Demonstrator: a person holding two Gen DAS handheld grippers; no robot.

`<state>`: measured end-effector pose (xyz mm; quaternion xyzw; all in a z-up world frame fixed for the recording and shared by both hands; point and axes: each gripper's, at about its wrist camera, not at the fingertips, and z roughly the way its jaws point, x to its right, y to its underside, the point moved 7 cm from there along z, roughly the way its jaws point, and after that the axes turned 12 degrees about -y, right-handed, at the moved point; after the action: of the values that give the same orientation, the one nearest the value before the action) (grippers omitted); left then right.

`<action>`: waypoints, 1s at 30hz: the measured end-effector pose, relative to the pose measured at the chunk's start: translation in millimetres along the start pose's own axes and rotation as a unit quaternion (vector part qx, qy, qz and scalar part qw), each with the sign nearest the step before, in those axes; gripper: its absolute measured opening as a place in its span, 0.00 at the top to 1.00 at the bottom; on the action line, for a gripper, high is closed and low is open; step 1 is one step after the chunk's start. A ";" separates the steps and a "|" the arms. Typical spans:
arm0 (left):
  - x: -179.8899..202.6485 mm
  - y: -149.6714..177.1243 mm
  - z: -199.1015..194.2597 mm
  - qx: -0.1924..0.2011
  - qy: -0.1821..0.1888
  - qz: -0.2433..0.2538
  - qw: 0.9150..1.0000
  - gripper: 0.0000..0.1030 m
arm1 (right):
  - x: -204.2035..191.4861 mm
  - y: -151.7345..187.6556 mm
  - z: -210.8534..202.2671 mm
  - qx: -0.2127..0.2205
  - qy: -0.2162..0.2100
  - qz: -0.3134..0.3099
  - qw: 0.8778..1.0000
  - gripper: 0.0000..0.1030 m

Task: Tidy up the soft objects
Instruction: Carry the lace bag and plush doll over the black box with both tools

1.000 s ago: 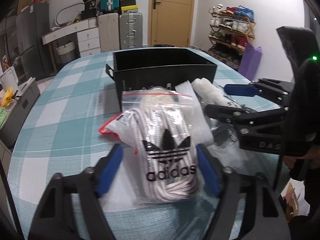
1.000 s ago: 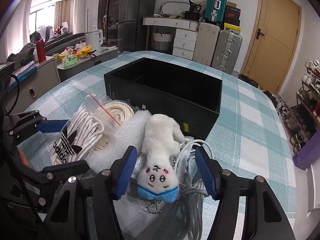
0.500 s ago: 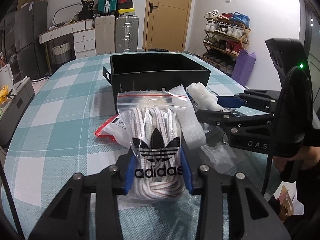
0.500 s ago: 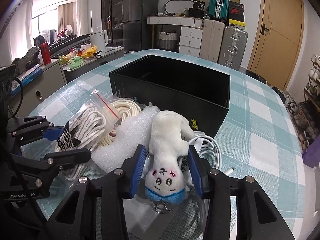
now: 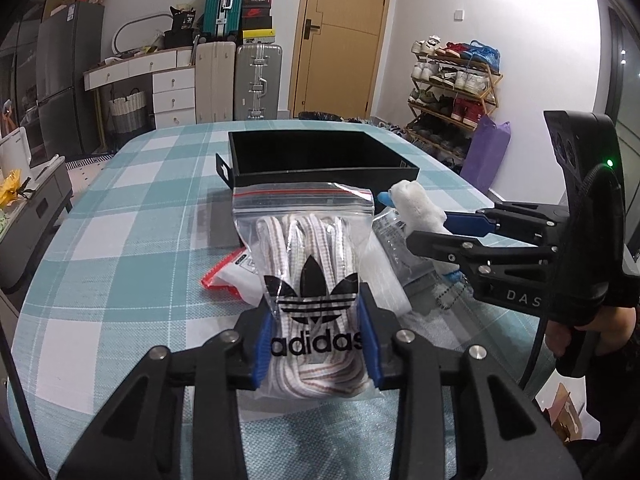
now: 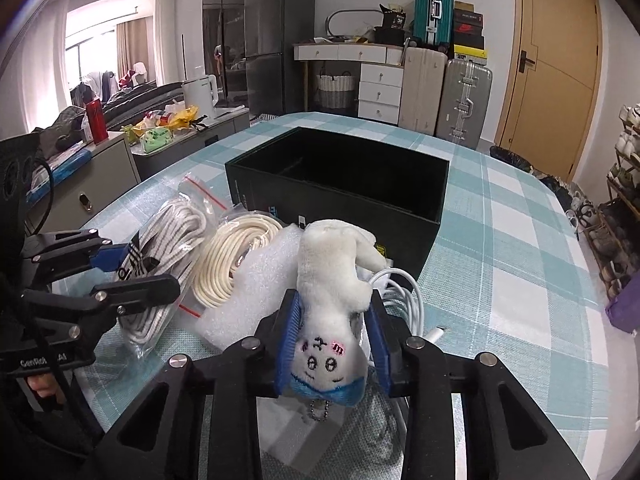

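My left gripper (image 5: 316, 340) is shut on a clear zip bag of white laces (image 5: 308, 256) with a black adidas logo, lifted a little off the table. The bag also shows in the right wrist view (image 6: 160, 248). My right gripper (image 6: 334, 340) is shut on a white plush toy (image 6: 332, 276) with a blue collar and a small chain, held upside down. The plush also shows in the left wrist view (image 5: 416, 208), right of the bag. An open black box (image 5: 320, 160) stands just beyond both; it shows in the right wrist view (image 6: 340, 184) too.
A bag of cream cord (image 6: 232, 264), a white foam sheet (image 6: 260, 292) and a white cable (image 6: 404, 292) lie on the checked tablecloth (image 6: 520, 264) in front of the box. A small red-edged packet (image 5: 228, 276) lies left of the lace bag.
Both grippers closed from open: the left onto the lace bag, the right onto the plush toy. Both objects have risen slightly off the table.
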<state>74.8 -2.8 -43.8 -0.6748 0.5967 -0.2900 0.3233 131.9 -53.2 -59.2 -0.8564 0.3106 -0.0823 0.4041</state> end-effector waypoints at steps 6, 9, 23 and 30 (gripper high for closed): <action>-0.2 -7.5 -3.0 0.009 0.001 0.000 1.000 0.66 | -5.9 -7.1 -13.3 0.012 0.008 -0.014 1.000 0.68; 0.0 -14.1 -4.1 0.013 0.003 0.001 1.000 0.66 | -7.6 -10.1 -19.2 0.015 0.010 -0.017 1.000 0.68; 2.1 -57.8 -2.4 0.037 0.004 0.009 0.999 0.65 | -6.3 -30.6 -45.4 0.040 0.017 -0.022 0.999 0.68; 2.4 -78.6 4.5 0.043 0.003 0.008 0.999 0.65 | -8.2 -47.6 -45.8 0.042 0.018 -0.027 0.999 0.68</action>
<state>127.1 1.5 14.9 -0.6545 0.5904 -0.3145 0.3525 129.6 -54.8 7.3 -0.8450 0.2911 -0.1212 0.4319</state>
